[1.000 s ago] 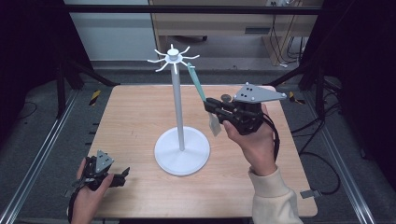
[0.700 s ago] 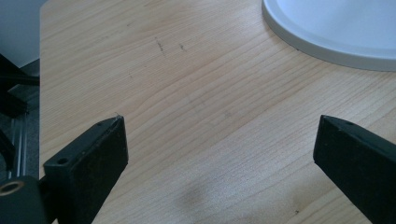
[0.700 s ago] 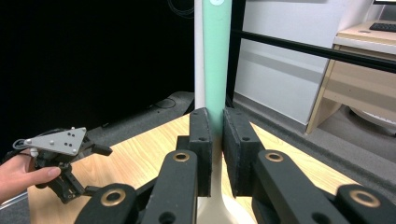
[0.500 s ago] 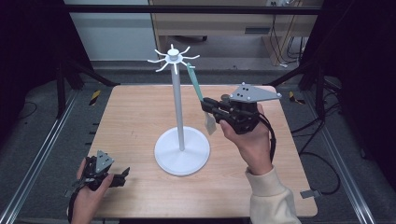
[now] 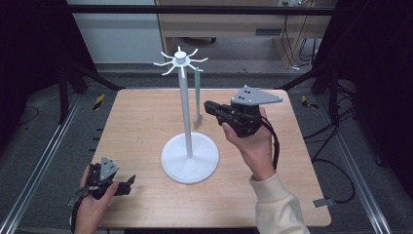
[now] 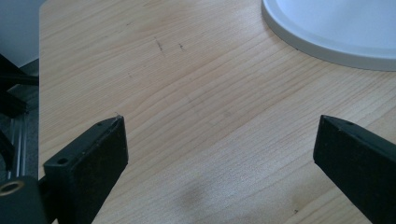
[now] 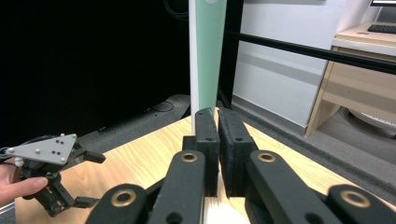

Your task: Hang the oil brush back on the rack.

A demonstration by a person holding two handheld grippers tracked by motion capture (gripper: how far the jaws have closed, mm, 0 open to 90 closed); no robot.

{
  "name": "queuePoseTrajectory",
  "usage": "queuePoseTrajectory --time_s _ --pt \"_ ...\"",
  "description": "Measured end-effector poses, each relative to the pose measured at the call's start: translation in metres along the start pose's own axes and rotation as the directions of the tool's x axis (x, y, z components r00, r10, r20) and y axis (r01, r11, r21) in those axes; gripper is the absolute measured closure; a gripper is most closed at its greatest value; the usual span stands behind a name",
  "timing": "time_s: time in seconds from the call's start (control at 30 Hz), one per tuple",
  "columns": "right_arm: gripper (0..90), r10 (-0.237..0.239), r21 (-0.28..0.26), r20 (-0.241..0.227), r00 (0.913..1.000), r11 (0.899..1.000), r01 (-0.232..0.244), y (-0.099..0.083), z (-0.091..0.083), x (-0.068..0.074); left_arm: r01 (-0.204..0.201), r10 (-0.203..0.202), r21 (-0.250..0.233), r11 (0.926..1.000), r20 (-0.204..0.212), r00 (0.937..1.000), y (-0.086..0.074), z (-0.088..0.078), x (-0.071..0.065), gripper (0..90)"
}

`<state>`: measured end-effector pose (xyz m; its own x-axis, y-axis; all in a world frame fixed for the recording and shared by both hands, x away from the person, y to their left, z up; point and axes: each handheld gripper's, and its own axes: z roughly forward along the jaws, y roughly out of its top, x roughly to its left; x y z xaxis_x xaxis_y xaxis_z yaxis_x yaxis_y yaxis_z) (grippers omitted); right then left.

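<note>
High view: tall white stand with a round disc base (image 5: 190, 157), slim pole and a crown of curved hooks at the top, set near the middle of the pale wooden table (image 5: 146, 117). Hung from one hook on the stand's right side, a narrow pale-green flat strip (image 5: 198, 92), dangling straight down beside the pole. Just right of the strip, the right gripper (image 5: 210, 107), black with a grey three-cornered plate on top, held in a hand with a cream sleeve, jaws aimed at the strip's lower end. Well left of the stand's base and nearer the table's front edge, the left gripper (image 5: 130, 184), resting low in the other hand, jaws spread. Left gripper view: two black jaws standing far apart over bare wood, nothing between them, released; curved rim of the white base (image 6: 327, 28) at upper right. Right gripper view: jaws almost pressed together, clenched with only a thin slit between, the green strip (image 7: 208, 56) rising just beyond their tips; whether touching the tips, cannot tell; left gripper (image 7: 91, 179) low at left of the strip.
</note>
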<state>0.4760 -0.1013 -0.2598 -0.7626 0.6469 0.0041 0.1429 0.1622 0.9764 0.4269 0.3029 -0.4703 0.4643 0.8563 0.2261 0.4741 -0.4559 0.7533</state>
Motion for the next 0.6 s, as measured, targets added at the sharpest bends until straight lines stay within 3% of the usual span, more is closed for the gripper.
queuePoseTrajectory --time_s 0.23,0.4,0.6 --pt "86.0 0.000 0.020 0.030 0.9995 1.000 -0.001 -0.004 -0.001 -0.004 0.000 0.000 -0.002 1.0000 0.000 1.0000 0.000 0.000 0.000 2.7" --pt "76.3 -0.007 0.055 0.110 0.9939 0.999 0.001 -0.005 -0.008 -0.009 0.000 0.000 -0.003 1.0000 -0.001 1.0000 0.000 0.000 0.000 2.7" --pt "59.3 -0.017 0.084 0.200 0.9796 0.996 0.000 -0.007 -0.012 -0.015 -0.003 0.003 -0.002 1.0000 -0.001 1.0000 0.000 0.000 0.000 2.7"
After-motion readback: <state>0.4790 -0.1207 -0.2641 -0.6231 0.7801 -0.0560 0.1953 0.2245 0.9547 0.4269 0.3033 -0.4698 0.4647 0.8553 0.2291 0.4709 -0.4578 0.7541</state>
